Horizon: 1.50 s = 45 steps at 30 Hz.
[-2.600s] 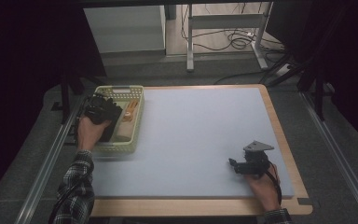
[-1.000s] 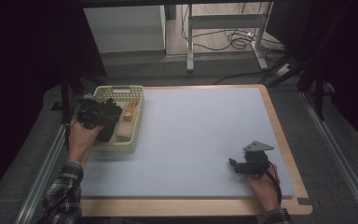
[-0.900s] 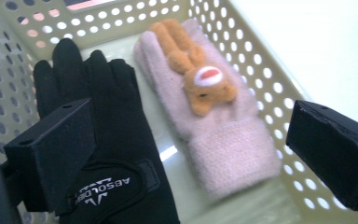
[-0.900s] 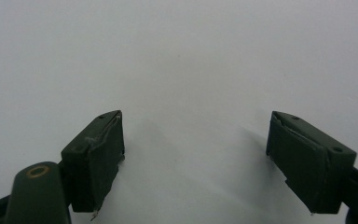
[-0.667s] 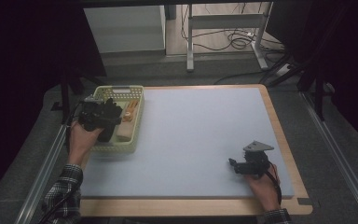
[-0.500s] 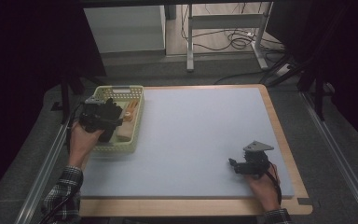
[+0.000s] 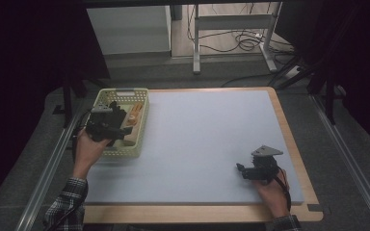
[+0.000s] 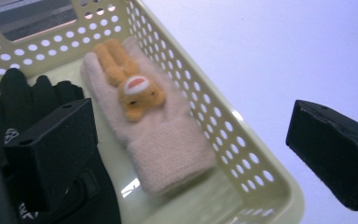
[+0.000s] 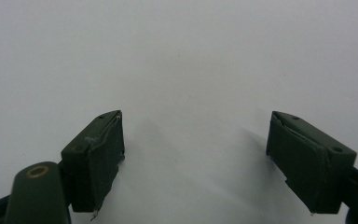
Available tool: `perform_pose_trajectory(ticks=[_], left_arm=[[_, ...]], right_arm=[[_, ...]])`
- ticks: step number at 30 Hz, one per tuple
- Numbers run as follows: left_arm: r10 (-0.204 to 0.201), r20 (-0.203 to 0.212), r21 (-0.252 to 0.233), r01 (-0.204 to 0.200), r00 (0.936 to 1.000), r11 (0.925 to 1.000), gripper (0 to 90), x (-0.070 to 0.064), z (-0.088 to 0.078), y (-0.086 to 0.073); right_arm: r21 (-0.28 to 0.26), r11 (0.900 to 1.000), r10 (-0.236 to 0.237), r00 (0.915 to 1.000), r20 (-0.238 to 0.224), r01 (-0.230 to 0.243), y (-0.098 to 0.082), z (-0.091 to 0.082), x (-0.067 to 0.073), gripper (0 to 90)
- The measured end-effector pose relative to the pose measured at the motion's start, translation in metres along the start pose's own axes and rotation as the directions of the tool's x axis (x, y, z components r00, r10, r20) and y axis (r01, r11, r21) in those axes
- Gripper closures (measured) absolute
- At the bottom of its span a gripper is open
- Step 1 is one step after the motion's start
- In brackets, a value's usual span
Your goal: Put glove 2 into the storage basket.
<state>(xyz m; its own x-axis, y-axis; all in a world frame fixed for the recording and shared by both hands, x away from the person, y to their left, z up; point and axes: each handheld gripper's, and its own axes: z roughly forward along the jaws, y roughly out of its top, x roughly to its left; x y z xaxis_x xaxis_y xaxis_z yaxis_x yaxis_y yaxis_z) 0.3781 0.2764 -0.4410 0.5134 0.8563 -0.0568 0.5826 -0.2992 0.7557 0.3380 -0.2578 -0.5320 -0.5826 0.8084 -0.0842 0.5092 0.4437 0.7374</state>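
Left gripper [image 8: 186,158] jaws spread wide, hovering over basket [image 8: 261,186] near rim, one jaw inside, one outside its wall. Pink glove [image 8: 154,130] with orange rabbit patch flat on basket floor, between and just beyond the jaws, beside black glove [image 8: 32,93]. Judged light, soft, limp; best pinched at ribbed cuff. Right gripper [image 9: 193,163] also spread, idle on mat [image 9: 177,56].

A lab: dark curtains [image 7: 24,72]; floor cables [image 7: 243,43]; railed table [image 7: 289,125].
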Motion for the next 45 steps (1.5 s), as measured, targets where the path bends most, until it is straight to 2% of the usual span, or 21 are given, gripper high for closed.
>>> perform_pose_trajectory(ticks=[21, 45], left_arm=[[0.071, 0.059, -0.013, -0.071, 0.9957, 0.9974, 2.6, -0.039, 0.012, -0.007], [0.125, 0.144, -0.044, -0.12, 0.9816, 0.9918, 2.4, -0.08, 0.024, -0.007]], right_arm=[[0.0, 1.0, -0.001, 1.0, 0.001, 0.001, 0.0, 0.0, 0.0, 18.9], [-0.001, 1.0, 0.0, 1.0, 0.001, 0.0, 0.0, 0.0, 0.0, 18.9]])
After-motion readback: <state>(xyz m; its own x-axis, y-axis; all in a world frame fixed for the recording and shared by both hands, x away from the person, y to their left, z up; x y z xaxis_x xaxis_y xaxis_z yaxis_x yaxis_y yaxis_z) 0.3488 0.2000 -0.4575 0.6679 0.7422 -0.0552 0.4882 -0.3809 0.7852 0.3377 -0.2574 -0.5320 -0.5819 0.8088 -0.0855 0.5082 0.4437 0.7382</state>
